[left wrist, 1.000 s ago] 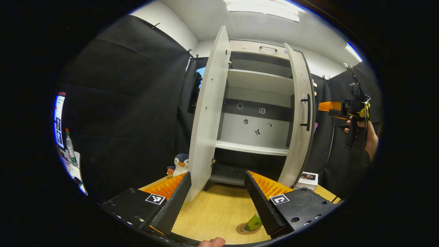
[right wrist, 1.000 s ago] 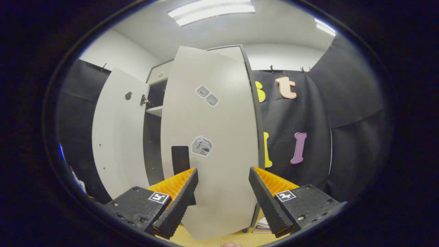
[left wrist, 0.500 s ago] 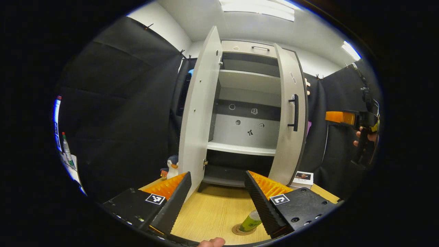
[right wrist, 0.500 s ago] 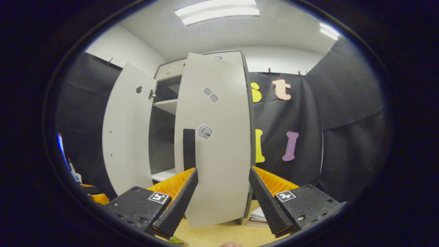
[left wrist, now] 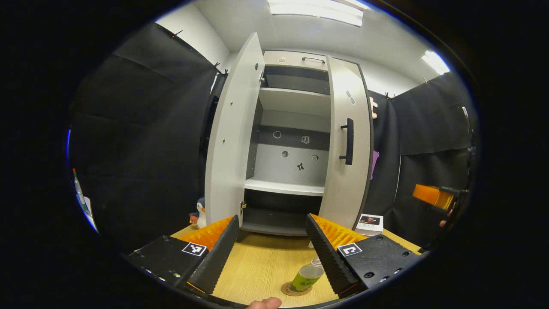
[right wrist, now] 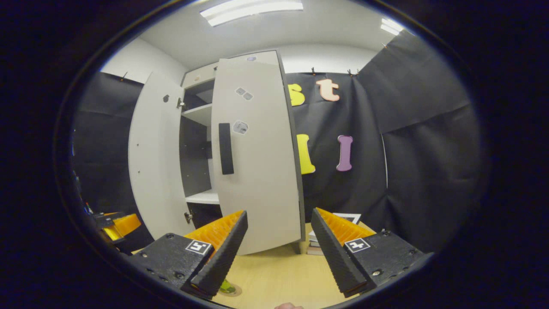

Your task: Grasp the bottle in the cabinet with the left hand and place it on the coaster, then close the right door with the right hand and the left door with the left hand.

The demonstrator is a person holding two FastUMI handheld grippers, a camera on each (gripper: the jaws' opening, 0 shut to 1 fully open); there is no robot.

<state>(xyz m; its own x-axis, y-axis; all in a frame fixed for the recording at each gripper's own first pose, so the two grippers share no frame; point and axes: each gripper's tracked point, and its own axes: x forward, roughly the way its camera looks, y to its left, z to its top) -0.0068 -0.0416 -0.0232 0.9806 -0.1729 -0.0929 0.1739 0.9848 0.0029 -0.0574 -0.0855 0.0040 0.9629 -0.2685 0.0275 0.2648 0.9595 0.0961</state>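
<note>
A small clear bottle [left wrist: 306, 276] with a green label stands on a round coaster [left wrist: 293, 290] on the wooden table, just before my left gripper [left wrist: 271, 219], which is open and holds nothing. The grey cabinet's left door [left wrist: 229, 137] stands wide open. Its right door [left wrist: 348, 171], with a black handle [left wrist: 348, 141], is swung almost against the cabinet front. My right gripper [right wrist: 279, 212] is open and back from the right door [right wrist: 257, 163] and its handle [right wrist: 226, 148], touching nothing. The right gripper [left wrist: 431, 195] also shows far right, the left gripper [right wrist: 118, 224] low left.
The cabinet shelves [left wrist: 285, 186] are bare. A stack of books [left wrist: 369, 222] lies on the table by the cabinet's right foot. A toy penguin [left wrist: 200, 212] sits left of the open door. The table top [left wrist: 266, 266] spreads in front of the cabinet.
The right door has swung from half open to almost shut. My right gripper has drawn back and lower. My left gripper has backed away, bringing more of the bottle into view.
</note>
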